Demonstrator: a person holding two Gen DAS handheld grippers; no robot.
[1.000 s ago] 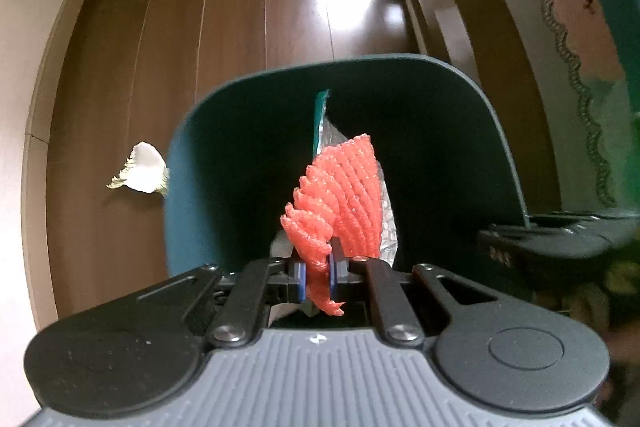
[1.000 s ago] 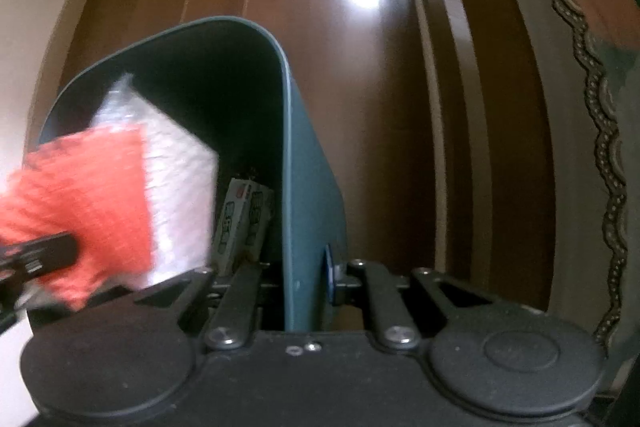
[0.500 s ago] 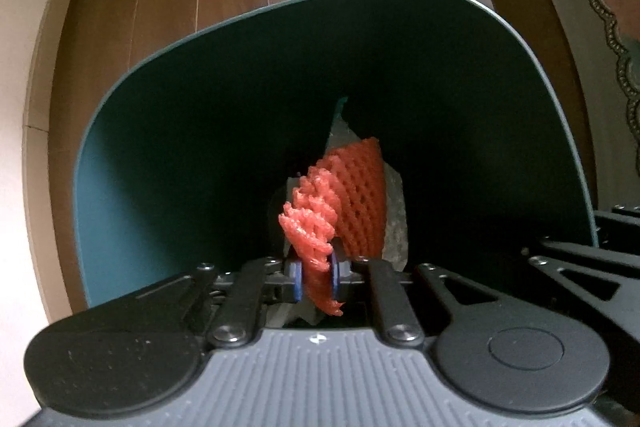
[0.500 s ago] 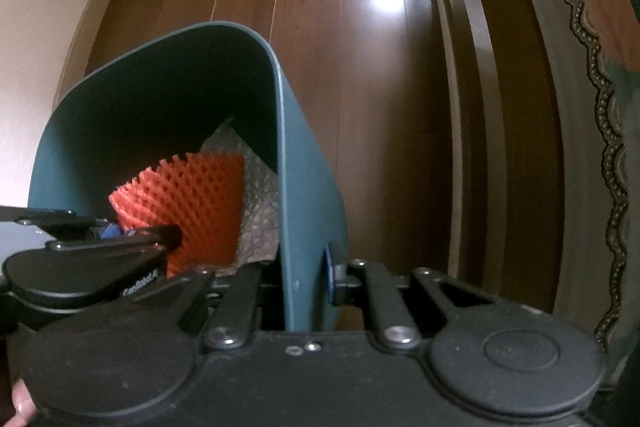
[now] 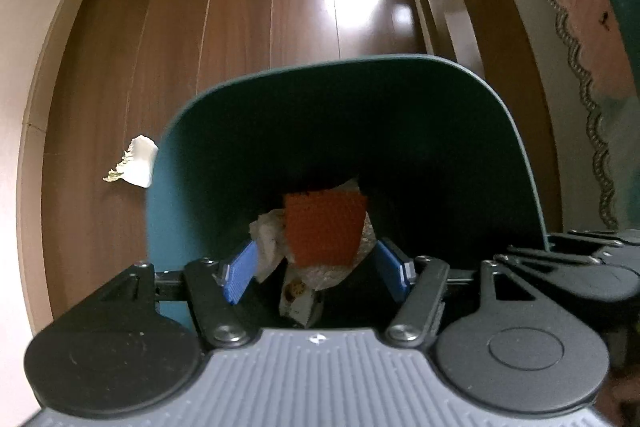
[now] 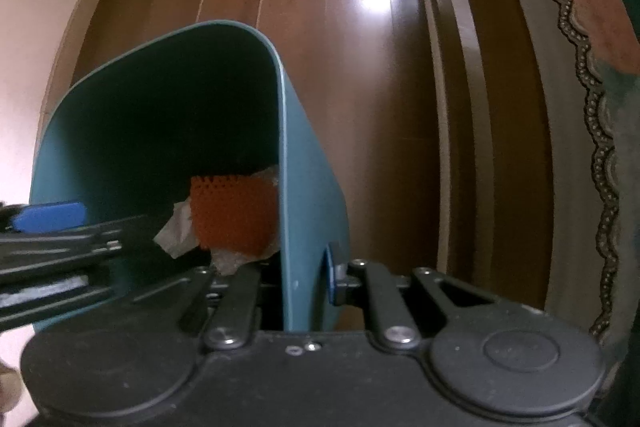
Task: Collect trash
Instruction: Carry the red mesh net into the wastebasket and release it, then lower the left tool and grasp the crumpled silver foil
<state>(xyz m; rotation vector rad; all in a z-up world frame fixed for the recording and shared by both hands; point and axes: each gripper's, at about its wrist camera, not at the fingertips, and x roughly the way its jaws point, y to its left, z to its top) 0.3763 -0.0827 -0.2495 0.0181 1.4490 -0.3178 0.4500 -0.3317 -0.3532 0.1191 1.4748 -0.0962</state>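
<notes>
Deep inside the teal bin (image 5: 208, 163), orange foam net (image 5: 324, 231) half-shadowed, left gripper (image 5: 318, 273) jaws opening, right gripper (image 6: 304, 279) jaws clamped on bin wall.

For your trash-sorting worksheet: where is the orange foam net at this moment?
In both wrist views the orange foam net lies at the bottom of the teal bin, on crumpled wrappers, below the opening left gripper.

1. in our left wrist view we look steeply down from just above the teal bin (image 5: 240, 131), its mouth filling the centre.
2. our right wrist view looks straight down, close over the bin's wall (image 6: 308, 211) at six o'clock.
3. both share the bin's inside, the orange foam net (image 5: 324, 231) (image 6: 236, 215) and the wooden floor (image 5: 248, 7) (image 6: 320, 27) toward twelve o'clock.
</notes>
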